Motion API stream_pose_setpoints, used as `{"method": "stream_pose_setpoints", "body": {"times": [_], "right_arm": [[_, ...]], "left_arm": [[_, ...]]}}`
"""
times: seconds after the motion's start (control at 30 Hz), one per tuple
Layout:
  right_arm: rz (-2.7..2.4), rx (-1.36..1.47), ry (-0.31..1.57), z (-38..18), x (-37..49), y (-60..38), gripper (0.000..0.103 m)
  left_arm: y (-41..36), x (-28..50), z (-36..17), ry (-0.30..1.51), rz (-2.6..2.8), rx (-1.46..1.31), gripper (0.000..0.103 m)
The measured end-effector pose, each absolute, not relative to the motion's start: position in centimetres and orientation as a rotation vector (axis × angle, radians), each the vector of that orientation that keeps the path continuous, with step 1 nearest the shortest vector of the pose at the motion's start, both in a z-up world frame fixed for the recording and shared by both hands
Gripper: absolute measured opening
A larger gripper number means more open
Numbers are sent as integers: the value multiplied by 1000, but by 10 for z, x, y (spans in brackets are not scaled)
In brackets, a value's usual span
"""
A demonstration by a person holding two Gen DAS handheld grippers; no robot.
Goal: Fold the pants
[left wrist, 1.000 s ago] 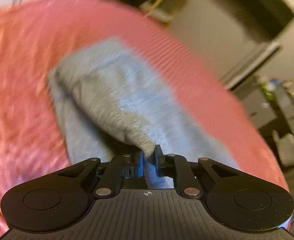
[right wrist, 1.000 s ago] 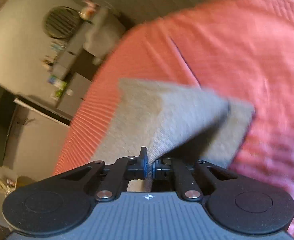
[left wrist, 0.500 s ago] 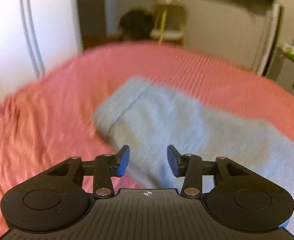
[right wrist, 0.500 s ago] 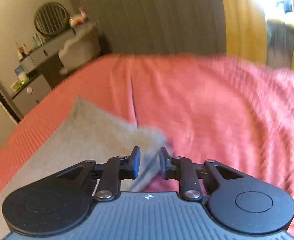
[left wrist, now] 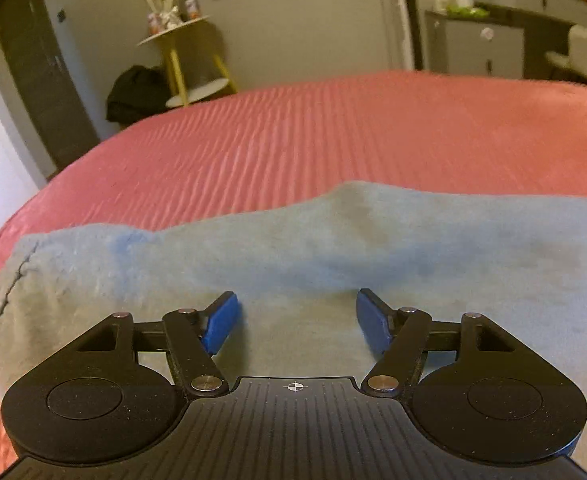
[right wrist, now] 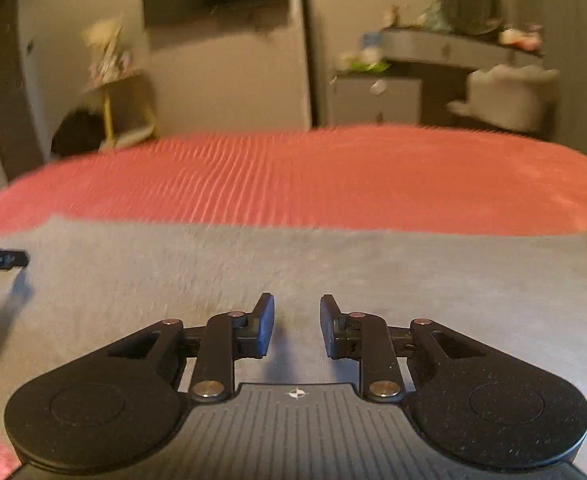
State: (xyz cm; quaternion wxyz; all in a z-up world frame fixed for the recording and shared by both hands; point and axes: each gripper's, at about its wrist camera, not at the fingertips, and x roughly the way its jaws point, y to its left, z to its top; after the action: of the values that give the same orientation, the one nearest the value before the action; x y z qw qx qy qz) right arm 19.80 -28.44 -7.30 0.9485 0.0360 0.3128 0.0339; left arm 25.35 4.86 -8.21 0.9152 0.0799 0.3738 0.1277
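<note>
Left wrist: grey pants (left wrist: 333,248) on red ribbed bedspread (left wrist: 333,132), yellow-legged side table (left wrist: 181,52) beyond

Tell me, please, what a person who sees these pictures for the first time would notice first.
First comes the wide red ribbed bedspread, which fills the middle of both views. On it, in the foreground, lie the grey pants, spread flat from side to side. Over them the left tool and the right tool are both open and hold nothing.
</note>
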Motion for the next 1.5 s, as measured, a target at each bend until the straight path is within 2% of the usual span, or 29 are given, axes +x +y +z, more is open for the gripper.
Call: {"method": "stream_pose_setpoints", "body": {"times": [0.03,0.1,0.17,0.2,0.23,0.3,0.4,0.53,0.7,0.93,1.0,1.27,1.3,1.33,1.5], "right_arm": [[84,67,644,-78,202,-292,23],[93,71,627,-78,199,-312,23],[-13,89,646,-74,192,-343,23],[-68,160,665,-72,185,-369,23],[-124,230,680,-70,176,-393,23],[-319,364,709,-63,148,-437,24],[-528,640,658,-56,80,-497,24],[-603,896,550,-65,-11,-543,24],[-519,1059,522,-81,-75,-532,24],[-430,1212,419,-76,-95,-538,51],[-430,1229,403,-76,-86,-546,55],[-452,1283,433,-113,-41,-565,54],[-449,1297,428,-118,-36,-566,52],[-433,1306,418,-121,-29,-567,45],[-435,1317,432,-132,-4,-572,44]], "left_arm": [[58,253,-84,758,263,169,82],[74,253,-81,772,314,207,81],[91,252,-73,824,407,213,74],[102,246,-65,868,447,197,65],[109,239,-57,891,457,181,63],[116,208,-29,884,463,144,64],[110,163,9,816,439,112,80],[98,110,27,772,384,-9,80],[72,57,39,799,288,-114,77],[44,42,88,682,188,-140,81],[42,49,84,680,185,-125,81],[36,77,30,776,213,-55,80],[36,79,25,782,209,-55,80],[33,78,24,782,208,-57,80],[25,88,7,805,196,-71,80]]}}
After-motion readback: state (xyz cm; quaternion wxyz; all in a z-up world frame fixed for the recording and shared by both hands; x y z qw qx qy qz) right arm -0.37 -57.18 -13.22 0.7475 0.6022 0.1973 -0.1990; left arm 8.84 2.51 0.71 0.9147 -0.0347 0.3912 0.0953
